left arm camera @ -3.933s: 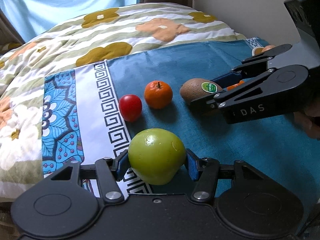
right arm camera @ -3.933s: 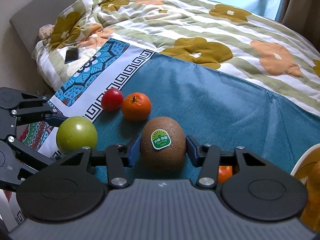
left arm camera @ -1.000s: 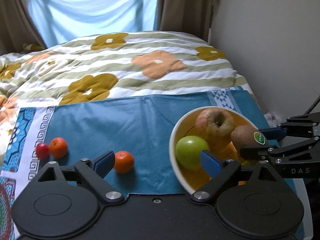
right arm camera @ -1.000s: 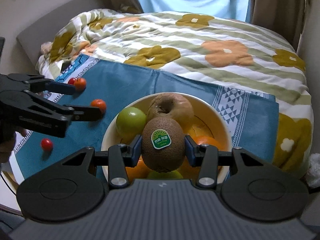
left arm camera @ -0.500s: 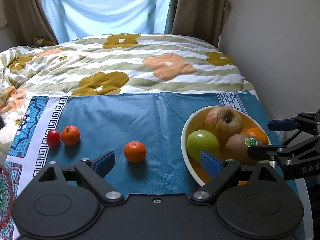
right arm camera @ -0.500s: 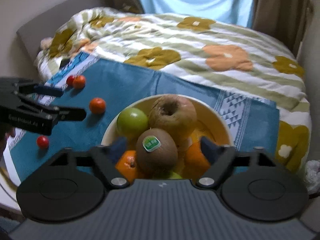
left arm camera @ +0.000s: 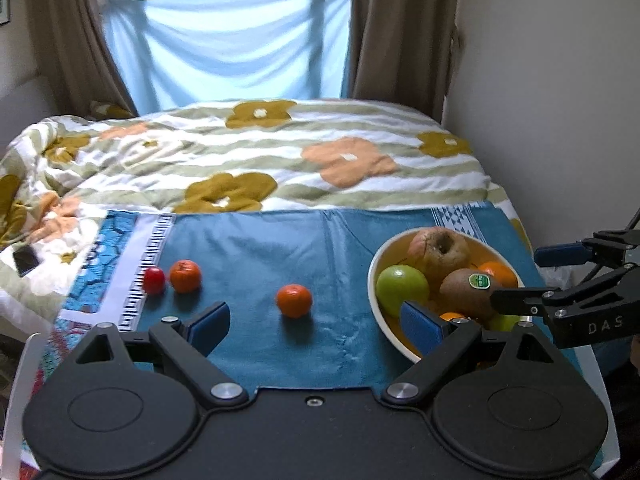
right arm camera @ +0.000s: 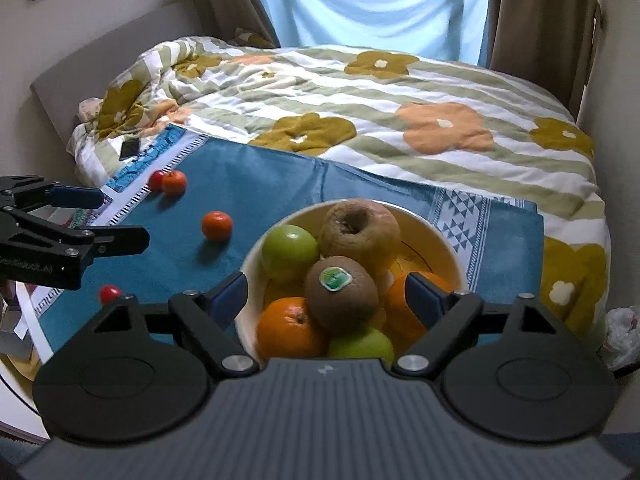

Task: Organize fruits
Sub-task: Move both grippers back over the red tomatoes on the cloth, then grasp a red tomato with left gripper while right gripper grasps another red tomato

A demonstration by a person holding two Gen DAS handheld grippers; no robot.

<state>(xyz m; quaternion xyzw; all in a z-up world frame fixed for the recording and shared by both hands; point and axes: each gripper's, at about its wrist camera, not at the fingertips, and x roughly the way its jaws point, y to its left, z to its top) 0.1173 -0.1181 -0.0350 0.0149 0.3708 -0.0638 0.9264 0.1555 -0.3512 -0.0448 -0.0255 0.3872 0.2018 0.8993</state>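
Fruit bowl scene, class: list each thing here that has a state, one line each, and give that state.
Round cream fruit bowl: upright, filled.
Brown stickered kiwi: resting on top of the pile.
Shiny green apple: in the bowl.
Lone orange mandarin: loose on the blue cloth.
Left gripper: open, empty.
Right gripper: open, empty.

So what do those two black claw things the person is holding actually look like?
Both are matt black plastic tools. The left gripper has two round housings, silver screws and angled link bars ending in fingers with blue pads. The right gripper is built alike, with a ribbed grey top. Seen from the side, it carries pale letters "DAS"; thin black cables run behind it.
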